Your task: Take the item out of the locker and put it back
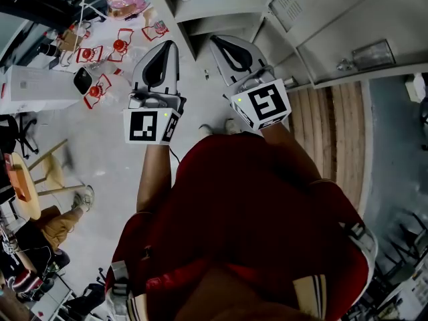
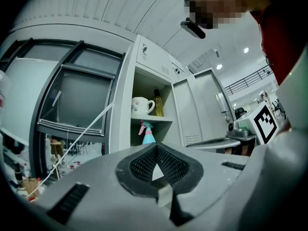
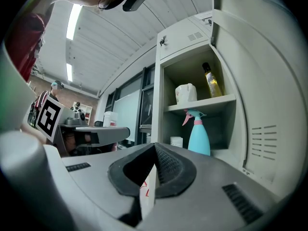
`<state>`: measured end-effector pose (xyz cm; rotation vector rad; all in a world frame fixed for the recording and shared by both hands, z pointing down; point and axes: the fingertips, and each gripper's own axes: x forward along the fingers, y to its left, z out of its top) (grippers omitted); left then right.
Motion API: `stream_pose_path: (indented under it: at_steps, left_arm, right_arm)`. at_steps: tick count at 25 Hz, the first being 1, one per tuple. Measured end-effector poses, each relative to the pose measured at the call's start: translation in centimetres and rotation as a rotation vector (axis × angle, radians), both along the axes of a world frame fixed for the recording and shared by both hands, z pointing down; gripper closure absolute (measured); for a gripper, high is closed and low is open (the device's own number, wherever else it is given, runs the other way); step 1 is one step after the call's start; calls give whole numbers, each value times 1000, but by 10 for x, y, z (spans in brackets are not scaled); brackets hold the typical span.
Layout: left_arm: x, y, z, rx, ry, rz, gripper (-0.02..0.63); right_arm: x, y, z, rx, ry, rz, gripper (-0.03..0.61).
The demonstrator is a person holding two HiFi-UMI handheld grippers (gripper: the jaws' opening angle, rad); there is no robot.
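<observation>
We stand in a big workroom or lab, not a home. Grey metal lockers (image 3: 185, 40) stand beside a glazed partition (image 2: 72, 100), strip lights (image 3: 74, 16) run along a ribbed ceiling (image 3: 120, 37), and small red-framed gear (image 1: 120, 45) litters the floor (image 1: 107, 146) by a white table (image 1: 33, 85).

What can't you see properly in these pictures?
Spray bottle: right gripper view, its base is hidden behind the right gripper's body.
Yellow bottle: right gripper view, label too small to read.
Small white thing beside the spray bottle: right gripper view, too small to tell what it is.
Locker: head view, the top edge cuts off its shelves.
</observation>
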<state>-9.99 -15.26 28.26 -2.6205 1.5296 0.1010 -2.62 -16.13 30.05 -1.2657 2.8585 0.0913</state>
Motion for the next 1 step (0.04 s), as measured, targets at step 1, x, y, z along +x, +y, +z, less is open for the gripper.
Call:
stream_pose_path:
  at_steps: [1]
  left_arm:
    - [0, 0, 0, -1, 0, 0, 607]
  right_arm:
    - [0, 0, 0, 0, 0, -1, 581]
